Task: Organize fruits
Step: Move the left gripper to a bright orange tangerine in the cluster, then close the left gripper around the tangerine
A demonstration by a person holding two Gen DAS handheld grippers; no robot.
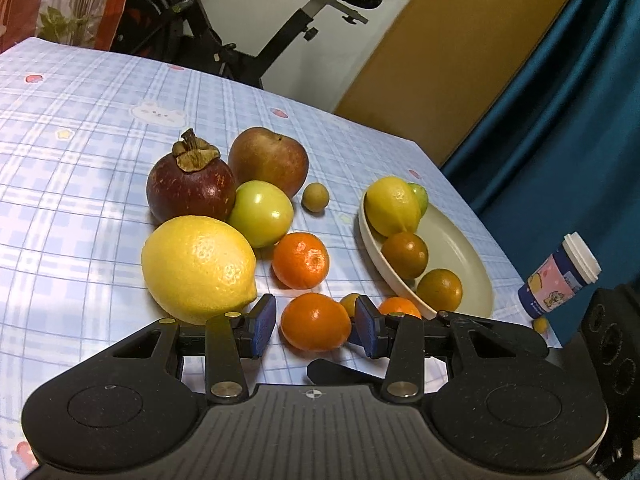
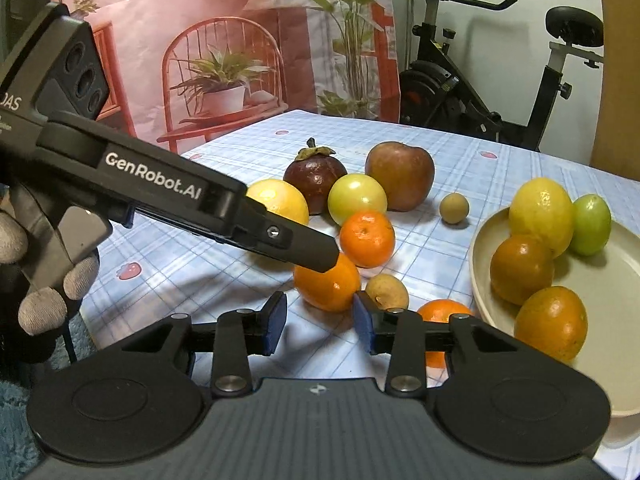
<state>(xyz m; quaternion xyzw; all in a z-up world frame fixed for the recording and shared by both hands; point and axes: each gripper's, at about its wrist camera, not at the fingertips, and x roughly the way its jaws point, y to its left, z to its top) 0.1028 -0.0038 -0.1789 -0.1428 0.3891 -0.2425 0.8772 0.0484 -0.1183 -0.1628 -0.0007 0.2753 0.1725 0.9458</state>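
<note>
My left gripper [image 1: 316, 322] is open, its blue pads either side of an orange mandarin [image 1: 315, 322] on the table without closing on it; the same mandarin [image 2: 327, 284] shows under the left gripper's finger in the right wrist view. My right gripper [image 2: 320, 322] is open and empty, low over the cloth just in front of it. A cream plate [image 1: 460, 240] holds a yellow lemon [image 1: 392, 205], a green fruit and two dark oranges [image 1: 405, 255]. Loose on the table lie a big lemon [image 1: 198, 268], a mangosteen [image 1: 190, 184], an apple [image 1: 268, 160], a green fruit [image 1: 262, 213] and another mandarin [image 1: 301, 260].
A small round longan [image 1: 315, 197] lies alone behind the pile, another [image 2: 387, 290] sits by my right finger, and a third mandarin [image 2: 440, 312] lies next to the plate [image 2: 612, 320]. A paper cup [image 1: 558, 276] lies off the table's right edge. An exercise bike stands behind.
</note>
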